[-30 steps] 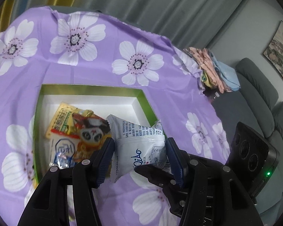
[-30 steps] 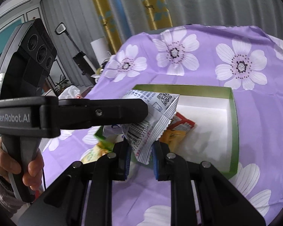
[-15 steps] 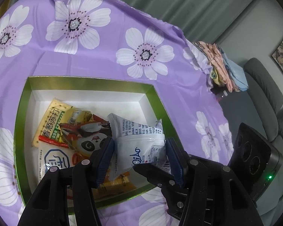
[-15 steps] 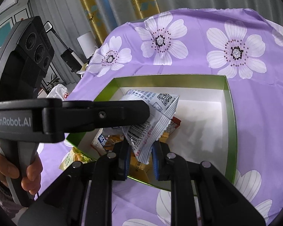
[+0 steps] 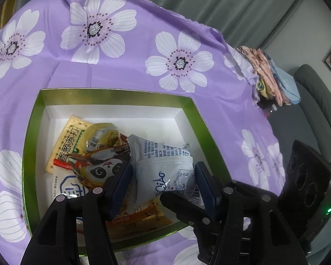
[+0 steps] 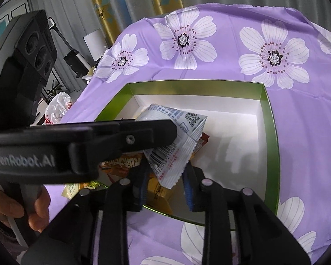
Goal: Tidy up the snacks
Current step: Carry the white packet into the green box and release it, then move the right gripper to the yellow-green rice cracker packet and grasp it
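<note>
A desk under a purple cloth with white flowers (image 5: 125,72) carries a green-rimmed box with a white inside (image 5: 183,119), its left half piled with snack packets (image 5: 77,145). A white packet with blue print (image 5: 163,165) hangs over that pile, inside the box's outline. The left tool (image 5: 163,183) has the packet's body between its blue pads, jaws opening, pads at its sides. The right tool (image 6: 165,185) brackets the packet's crimped lower end (image 6: 172,163), jaws opening, pads clear of it.
</note>
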{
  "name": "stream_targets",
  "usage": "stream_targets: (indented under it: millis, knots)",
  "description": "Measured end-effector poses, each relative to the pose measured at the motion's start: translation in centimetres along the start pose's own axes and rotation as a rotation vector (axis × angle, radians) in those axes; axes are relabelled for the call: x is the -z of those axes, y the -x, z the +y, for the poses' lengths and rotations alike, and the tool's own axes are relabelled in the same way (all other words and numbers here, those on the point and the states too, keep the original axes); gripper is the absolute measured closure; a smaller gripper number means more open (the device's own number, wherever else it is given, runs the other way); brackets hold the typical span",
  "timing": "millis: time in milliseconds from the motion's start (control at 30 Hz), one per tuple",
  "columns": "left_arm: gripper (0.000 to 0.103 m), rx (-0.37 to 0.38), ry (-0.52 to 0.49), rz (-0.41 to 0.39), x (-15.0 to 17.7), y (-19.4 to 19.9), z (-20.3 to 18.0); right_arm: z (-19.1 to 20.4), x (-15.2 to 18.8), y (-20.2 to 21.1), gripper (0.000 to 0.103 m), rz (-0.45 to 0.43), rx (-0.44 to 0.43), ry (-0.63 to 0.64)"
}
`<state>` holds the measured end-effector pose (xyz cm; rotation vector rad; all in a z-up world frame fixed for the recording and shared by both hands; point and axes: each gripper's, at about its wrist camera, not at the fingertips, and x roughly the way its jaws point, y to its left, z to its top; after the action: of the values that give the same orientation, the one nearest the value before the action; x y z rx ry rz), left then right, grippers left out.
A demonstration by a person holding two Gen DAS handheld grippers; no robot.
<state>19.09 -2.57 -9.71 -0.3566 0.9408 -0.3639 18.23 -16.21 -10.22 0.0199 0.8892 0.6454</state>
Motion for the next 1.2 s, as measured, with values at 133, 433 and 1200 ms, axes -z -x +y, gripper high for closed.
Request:
stream_targets:
  millis: [133,433,1200]
  knots:
    - [0.034,-0.017,-0.006,-0.003,0.1,0.2,-0.2,0.2,0.1,0.3,0.054,-0.008,0.017,0.007]
    - [0.018,0.003,0.009,-0.043,0.1,2.2,0.2,-0.3,0.3,1.0,0.042,-0.023,0.058,-0.015]
    - [0.008,-0.089,0.126,-0.124,4.0,10.6,5.4,1.4,1.4,5.1,0.032,-0.084,0.031,-0.024]
